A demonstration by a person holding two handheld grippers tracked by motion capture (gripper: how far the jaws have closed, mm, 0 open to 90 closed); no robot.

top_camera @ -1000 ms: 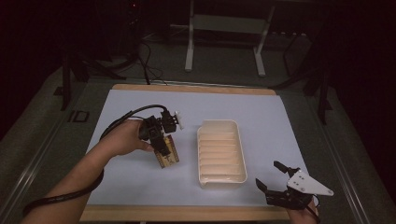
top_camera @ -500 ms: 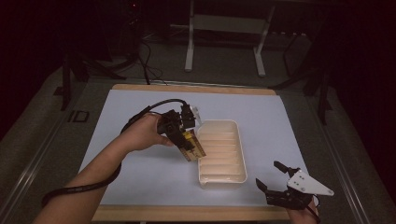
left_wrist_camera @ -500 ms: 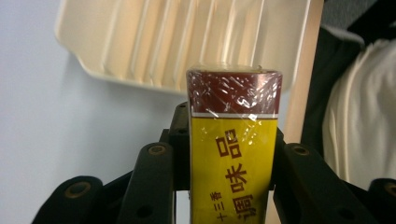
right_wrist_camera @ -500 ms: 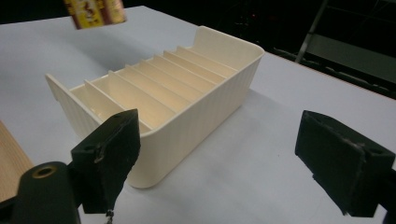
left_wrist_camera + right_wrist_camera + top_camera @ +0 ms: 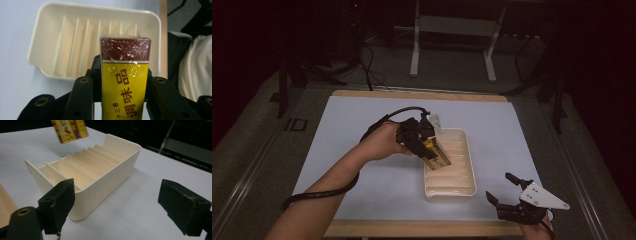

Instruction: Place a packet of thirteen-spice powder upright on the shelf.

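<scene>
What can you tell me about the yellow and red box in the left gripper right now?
The box is a slim carton in shiny clear wrap, yellow with dark red characters, a thin white stripe and a dark red end. The left gripper clamps its two sides with black jaws. In the high view it hangs tilted above the cream divided tray, dark red end toward the tray, touching nothing but the jaws.

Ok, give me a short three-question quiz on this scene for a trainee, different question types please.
1. True or false: the left tool is shut on the yellow and red packet.
2. Multiple choice: the right tool is A) open and holding nothing, B) shut on the tray, C) shut on the packet.
3. What divides the inside of the cream tray?

Key: 1 true. 2 A. 3 Thin parallel ribs forming narrow slots.
</scene>
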